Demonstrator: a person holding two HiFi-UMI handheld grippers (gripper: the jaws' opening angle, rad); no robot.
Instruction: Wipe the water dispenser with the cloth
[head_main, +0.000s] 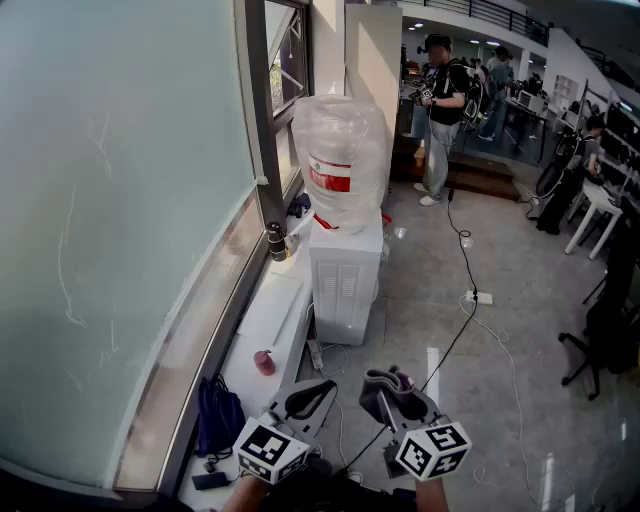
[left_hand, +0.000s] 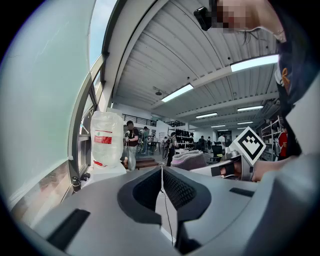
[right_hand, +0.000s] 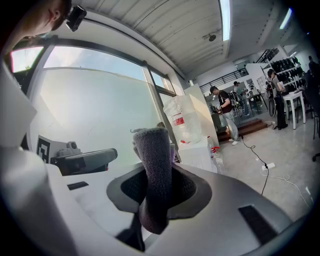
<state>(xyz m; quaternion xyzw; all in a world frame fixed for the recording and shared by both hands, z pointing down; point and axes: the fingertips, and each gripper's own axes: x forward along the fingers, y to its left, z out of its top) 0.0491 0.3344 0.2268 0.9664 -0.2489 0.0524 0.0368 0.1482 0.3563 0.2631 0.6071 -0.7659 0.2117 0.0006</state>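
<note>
The white water dispenser (head_main: 346, 280) stands by the window, a plastic-wrapped bottle (head_main: 342, 160) with a red label on top; it shows small in the left gripper view (left_hand: 106, 145) and the right gripper view (right_hand: 192, 142). My right gripper (head_main: 385, 388) is shut on a folded grey-purple cloth (right_hand: 154, 175), which sticks up between its jaws (head_main: 392, 382). My left gripper (head_main: 312, 395) is shut with nothing in it, its jaws meeting at a thin seam (left_hand: 161, 185). Both grippers are held low, well short of the dispenser.
A white sill (head_main: 268, 320) runs along the frosted window, with a dark bottle (head_main: 276, 242) and a pink object (head_main: 264, 362) on it. A blue bag (head_main: 218, 415) lies below. A black cable (head_main: 462, 290) and power strip (head_main: 478, 297) cross the floor. A person (head_main: 440, 115) stands behind the dispenser.
</note>
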